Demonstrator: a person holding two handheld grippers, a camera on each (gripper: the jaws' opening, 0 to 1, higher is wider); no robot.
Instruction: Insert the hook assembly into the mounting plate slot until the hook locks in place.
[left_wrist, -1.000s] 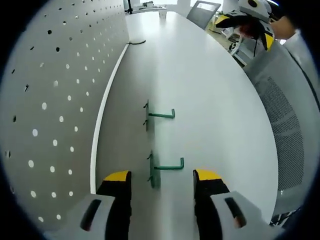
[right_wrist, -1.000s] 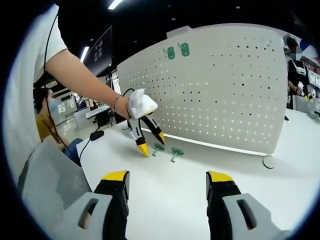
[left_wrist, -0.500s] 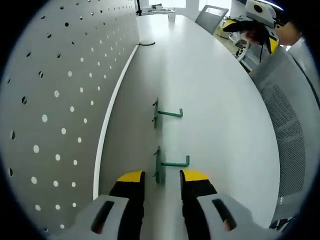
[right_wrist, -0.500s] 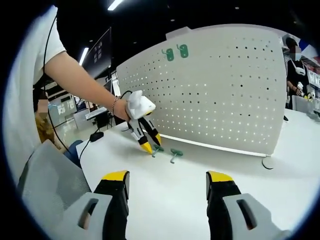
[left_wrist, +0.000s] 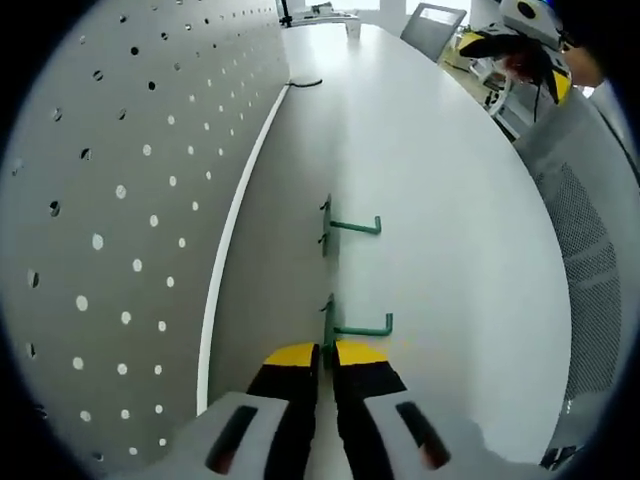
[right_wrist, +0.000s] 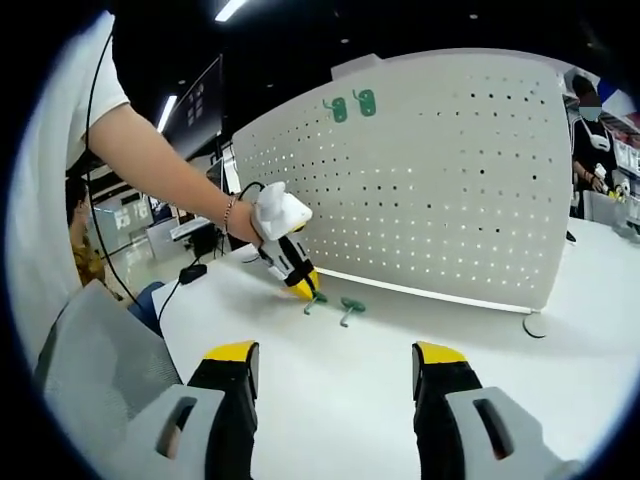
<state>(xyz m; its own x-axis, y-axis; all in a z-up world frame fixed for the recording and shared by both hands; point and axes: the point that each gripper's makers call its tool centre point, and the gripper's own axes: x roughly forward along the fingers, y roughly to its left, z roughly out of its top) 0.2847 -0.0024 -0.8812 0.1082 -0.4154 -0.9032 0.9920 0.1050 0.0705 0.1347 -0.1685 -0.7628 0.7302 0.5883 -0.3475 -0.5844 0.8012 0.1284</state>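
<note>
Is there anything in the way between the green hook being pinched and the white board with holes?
Nothing visible. The left gripper is shut on the nearer hook, and only bare table lies between it and the pegboard. The second hook lies farther along, off to the side.

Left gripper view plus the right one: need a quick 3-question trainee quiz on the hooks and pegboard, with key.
1. True or false: the left gripper has its fingers shut on the nearer green hook.
2. How many green hooks lie on the white table?
3. Two green hooks already hang on the pegboard. Where? A) upper part B) bottom edge C) right end

Key: 1 true. 2 two; the second is the farther green hook. 3 A; see the hung hooks.
</note>
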